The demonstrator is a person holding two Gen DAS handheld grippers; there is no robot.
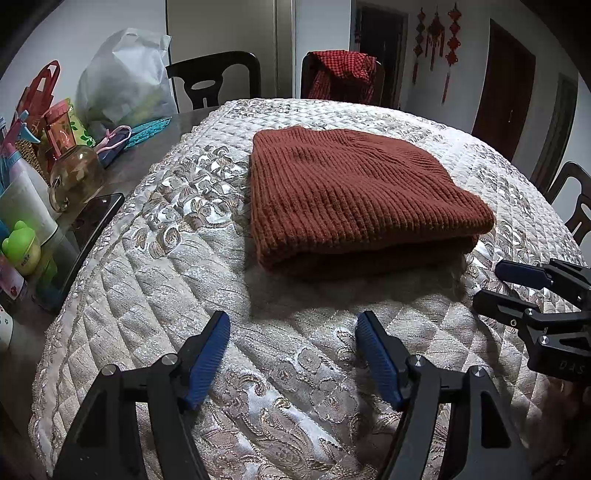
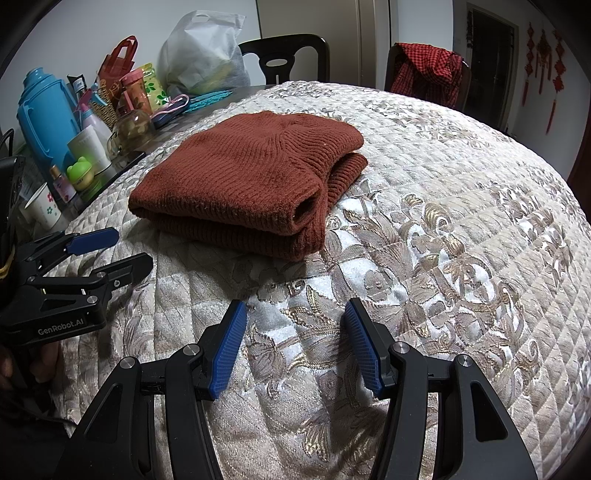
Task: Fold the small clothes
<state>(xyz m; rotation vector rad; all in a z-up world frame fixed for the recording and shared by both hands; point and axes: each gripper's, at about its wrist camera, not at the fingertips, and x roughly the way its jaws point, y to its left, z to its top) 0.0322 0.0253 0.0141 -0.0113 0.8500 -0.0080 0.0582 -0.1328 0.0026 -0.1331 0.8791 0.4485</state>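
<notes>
A rust-brown knitted sweater lies folded on the quilted bench, both grippers' jaws released and empty, seemingly finished.

Blue thermos — checked cloth on chair.

White walls are seen behind a table covered by a quilted, floral-patterned cloth. Two dark chairs are set at its far side, and a red checked garment is draped over the right one. A third dark chair is partly visible at the right edge. Red knotted ornaments are hung on the wall between dark doors. The table's left side is crowded with a white bag, a blue flask, bottles and cups. The room is dimly lit.
</notes>
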